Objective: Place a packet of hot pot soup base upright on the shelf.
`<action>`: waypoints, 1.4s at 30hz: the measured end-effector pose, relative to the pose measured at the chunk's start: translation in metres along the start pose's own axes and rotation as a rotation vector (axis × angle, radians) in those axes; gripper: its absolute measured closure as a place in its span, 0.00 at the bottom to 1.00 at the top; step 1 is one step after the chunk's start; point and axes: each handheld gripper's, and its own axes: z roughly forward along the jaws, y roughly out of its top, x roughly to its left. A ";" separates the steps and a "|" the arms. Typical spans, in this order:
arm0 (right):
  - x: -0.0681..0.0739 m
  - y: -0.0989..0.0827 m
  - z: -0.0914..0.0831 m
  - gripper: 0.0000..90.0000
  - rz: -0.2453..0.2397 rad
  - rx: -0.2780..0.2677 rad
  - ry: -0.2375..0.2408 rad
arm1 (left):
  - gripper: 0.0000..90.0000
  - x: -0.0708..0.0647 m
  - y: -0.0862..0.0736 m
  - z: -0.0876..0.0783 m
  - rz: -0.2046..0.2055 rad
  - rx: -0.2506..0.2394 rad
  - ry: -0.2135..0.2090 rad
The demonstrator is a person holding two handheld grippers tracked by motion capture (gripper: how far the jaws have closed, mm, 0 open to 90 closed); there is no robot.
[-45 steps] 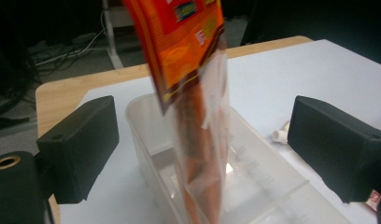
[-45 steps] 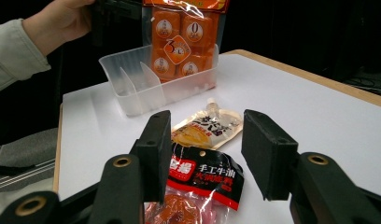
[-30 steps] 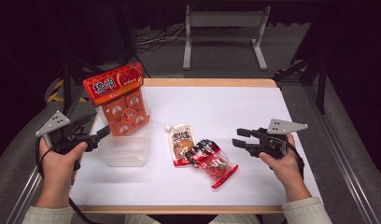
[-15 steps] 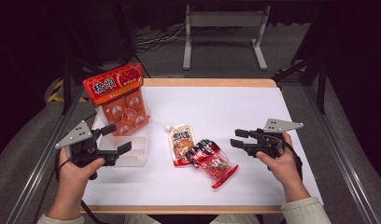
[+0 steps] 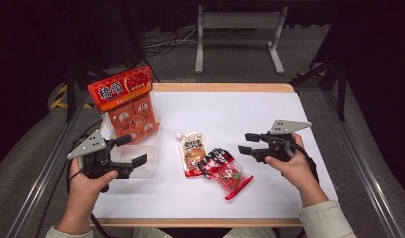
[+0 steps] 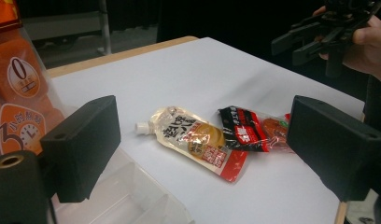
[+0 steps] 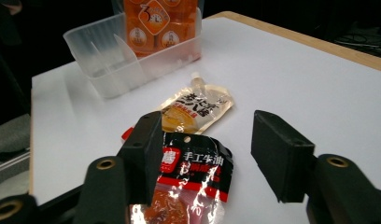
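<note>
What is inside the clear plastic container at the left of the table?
The clear plastic container has dividers. An orange snack bag stands upright in its far compartment. The near compartments look empty. The bag's bottom and the container floor under it are covered.

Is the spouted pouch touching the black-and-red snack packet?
Touching. In the left gripper view the black-and-red snack packet overlaps the spouted pouch along its edge, with no table showing between them; the high view agrees.

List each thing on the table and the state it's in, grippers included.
Orange bag: upright in the clear bin.
Clear bin: open, no lid.
Spout pouch: flat, cap on.
Red-black packet: flat, overlapping the pouch.
Left gripper: open, empty.
Right gripper: jaws just opened, empty.
</note>
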 end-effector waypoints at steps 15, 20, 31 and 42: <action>-0.015 -0.011 0.056 0.42 0.023 0.140 0.025 | 0.11 -0.002 -0.004 0.003 -0.001 0.003 -0.007; -0.015 -0.015 0.069 0.43 0.019 0.186 0.031 | 0.11 -0.005 -0.005 0.006 0.005 0.012 -0.016; -0.015 -0.028 0.091 0.39 0.015 0.275 0.022 | 0.11 -0.007 -0.006 0.010 0.011 0.025 -0.035; -0.016 -0.035 0.105 0.31 0.066 0.323 0.048 | 0.11 -0.007 -0.008 0.011 0.009 0.032 -0.030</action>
